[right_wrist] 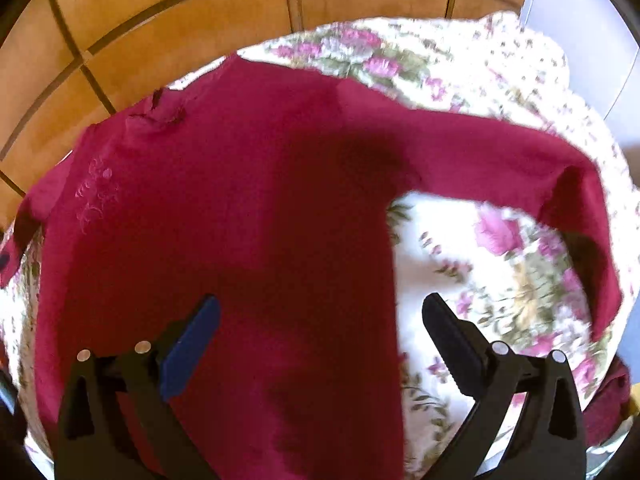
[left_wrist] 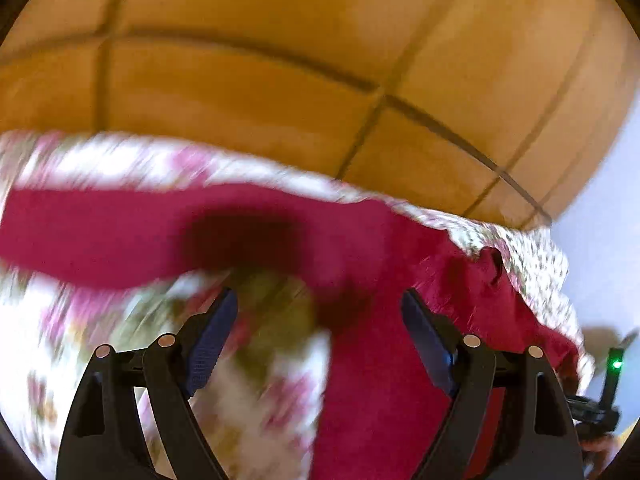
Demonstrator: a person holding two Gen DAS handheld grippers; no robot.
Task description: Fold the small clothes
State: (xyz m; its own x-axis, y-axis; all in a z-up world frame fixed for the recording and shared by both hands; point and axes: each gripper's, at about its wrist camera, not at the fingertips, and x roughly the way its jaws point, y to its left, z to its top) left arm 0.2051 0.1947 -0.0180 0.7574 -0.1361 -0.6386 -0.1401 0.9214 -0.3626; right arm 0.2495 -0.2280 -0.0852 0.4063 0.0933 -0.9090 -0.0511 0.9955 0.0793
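Red long-sleeved top [right_wrist: 224,220] lies spread flat on your flowered cloth [right_wrist: 460,80], its body running down the middle of the right wrist view and one sleeve [right_wrist: 520,148] stretched out to the right, bending downward near the cloth's edge. Pale embroidery [right_wrist: 96,192] shows on the fabric at the left side. Your right gripper [right_wrist: 320,320] hangs over the top with its jaws wide apart and nothing between them; the blue-padded finger sits above red fabric, the other above the cloth. Your left gripper [left_wrist: 318,308] also stands spread apart and empty, over the spot where the top [left_wrist: 380,360] meets the flowered cloth [left_wrist: 80,352], though that view is heavily blurred. A sleeve [left_wrist: 120,232] crosses it from the left. Orange-brown floor tiles [right_wrist: 160,32] lie beyond the cloth.
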